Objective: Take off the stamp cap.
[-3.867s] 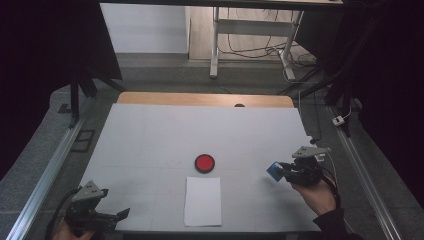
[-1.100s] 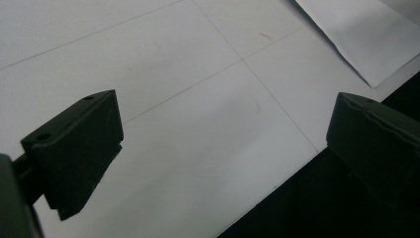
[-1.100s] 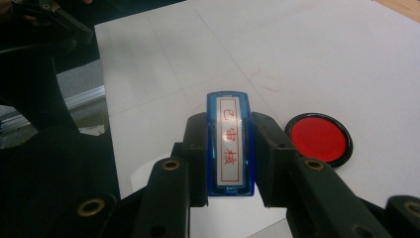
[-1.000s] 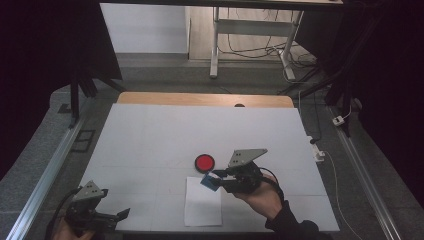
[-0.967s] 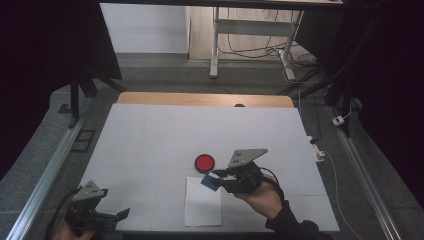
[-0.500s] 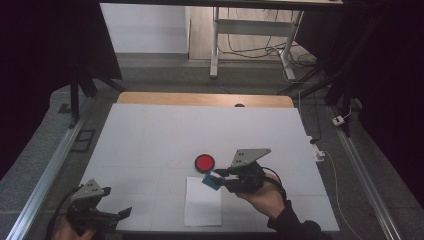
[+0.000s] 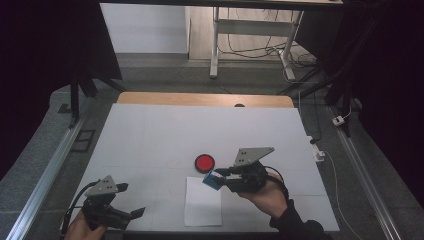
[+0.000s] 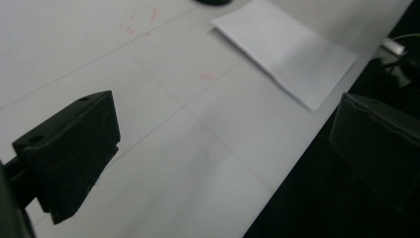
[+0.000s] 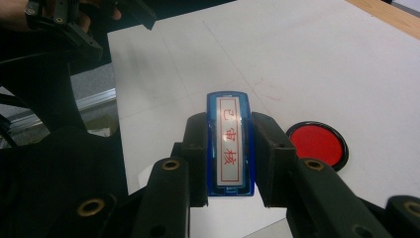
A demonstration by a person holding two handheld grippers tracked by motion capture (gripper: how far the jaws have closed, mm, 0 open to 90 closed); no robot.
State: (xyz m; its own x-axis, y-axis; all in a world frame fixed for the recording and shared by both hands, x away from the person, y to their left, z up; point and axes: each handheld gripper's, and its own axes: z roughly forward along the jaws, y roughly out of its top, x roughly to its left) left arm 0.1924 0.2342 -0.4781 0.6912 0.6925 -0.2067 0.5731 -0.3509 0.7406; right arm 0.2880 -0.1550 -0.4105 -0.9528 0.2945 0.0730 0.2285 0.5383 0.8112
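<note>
My right gripper (image 7: 216,179) is shut on a blue stamp (image 7: 212,180) and holds it over the top right corner of a white paper sheet (image 7: 202,207). In the right gripper view the stamp (image 9: 230,144) sits upright between the jaws, its label showing red characters. A round red ink pad (image 7: 204,162) lies just beyond the paper, and to the right of the stamp as the ink pad (image 9: 317,143) in that view. My left gripper (image 7: 135,214) rests near the table's front left corner, open, its jaws wide apart over bare table with nothing between them (image 8: 223,148).
The white table mat (image 7: 150,135) ends in a wooden strip (image 7: 200,99) at the far side. Metal rails (image 7: 50,170) run along both sides. A white plug block (image 7: 316,150) with a cable lies at the mat's right edge. The paper (image 8: 287,49) reaches the front edge.
Since the oldest frame my right gripper carried the stamp from the table's right side to the paper's top corner, then held still. My left gripper has slid slightly to the right.
</note>
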